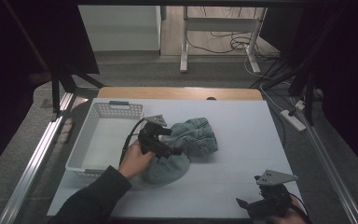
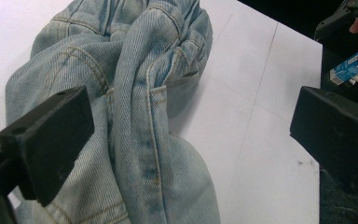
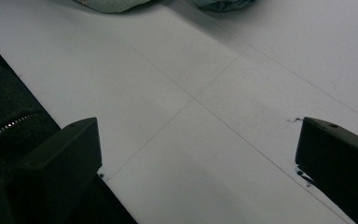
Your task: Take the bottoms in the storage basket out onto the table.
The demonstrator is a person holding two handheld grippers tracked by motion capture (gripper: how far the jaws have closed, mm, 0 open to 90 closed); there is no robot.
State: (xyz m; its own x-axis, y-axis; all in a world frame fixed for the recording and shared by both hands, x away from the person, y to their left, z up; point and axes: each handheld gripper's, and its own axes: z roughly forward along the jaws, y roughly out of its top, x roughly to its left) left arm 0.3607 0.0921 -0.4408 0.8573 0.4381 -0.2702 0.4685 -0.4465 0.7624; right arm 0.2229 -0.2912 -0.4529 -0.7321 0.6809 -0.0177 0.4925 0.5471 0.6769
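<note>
A crumpled pair of light blue jeans (image 1: pixel 193 140) lies on the white table (image 1: pixel 242 135), just right of the basket. My left gripper (image 1: pixel 171 148) hovers over the left part of the heap, jaws spread wide. In the left gripper view the denim folds (image 2: pixel 140 93) lie between and under the jaws, one jaw over the cloth and the other over bare table; nothing is clamped. My right gripper (image 1: pixel 248 205) sits open near the table's front right edge, over bare table (image 3: pixel 200 116). The edge of the jeans (image 3: pixel 116 4) shows at the top of the right gripper view.
A white perforated plastic basket (image 1: pixel 100 140) stands at the left of the table, next to the jeans. A wooden edge (image 1: pixel 177 92) runs along the far side. Metal frame rails flank the table, with cables and a power strip (image 1: pixel 292 119) at the right.
</note>
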